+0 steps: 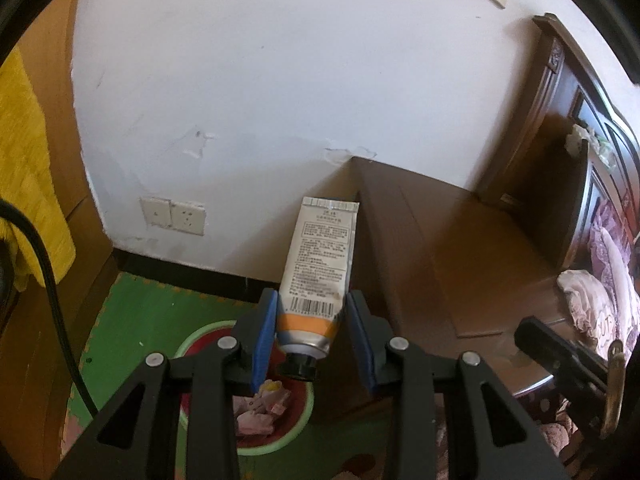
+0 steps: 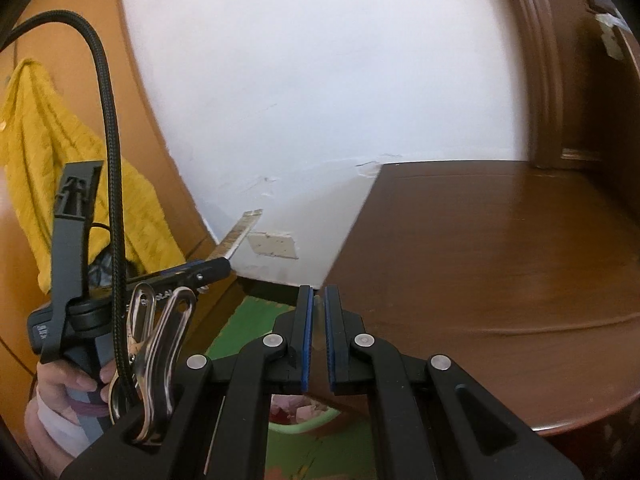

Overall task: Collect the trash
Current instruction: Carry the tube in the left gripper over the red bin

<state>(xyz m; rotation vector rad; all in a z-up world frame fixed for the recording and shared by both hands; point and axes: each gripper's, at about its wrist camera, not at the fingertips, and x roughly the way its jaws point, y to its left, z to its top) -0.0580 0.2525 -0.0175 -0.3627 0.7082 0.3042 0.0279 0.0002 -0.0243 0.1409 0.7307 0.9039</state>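
My left gripper [image 1: 311, 296] is shut on a white tube [image 1: 320, 256] with an orange band, a barcode and a black cap that points down toward me. Right below it on the floor stands a green-rimmed bin [image 1: 200, 338] with red inside and pink crumpled trash [image 1: 260, 408]. The right wrist view shows that tube [image 2: 240, 236] edge-on, sticking out of the left gripper [image 2: 224, 266], which a hand [image 2: 68, 392] holds. My right gripper [image 2: 319, 292] is shut with nothing between its blue pads, above the bin's rim [image 2: 304, 424]. Its black body [image 1: 560, 352] shows at the right of the left wrist view.
A brown wooden cabinet top [image 2: 480, 260] lies to the right of the bin, against the white wall. Wall sockets [image 1: 172, 216] sit low on the wall. A yellow cloth [image 1: 28, 184] hangs at the left. A green mat [image 1: 140, 320] covers the floor. A dark headboard [image 1: 580, 120] stands far right.
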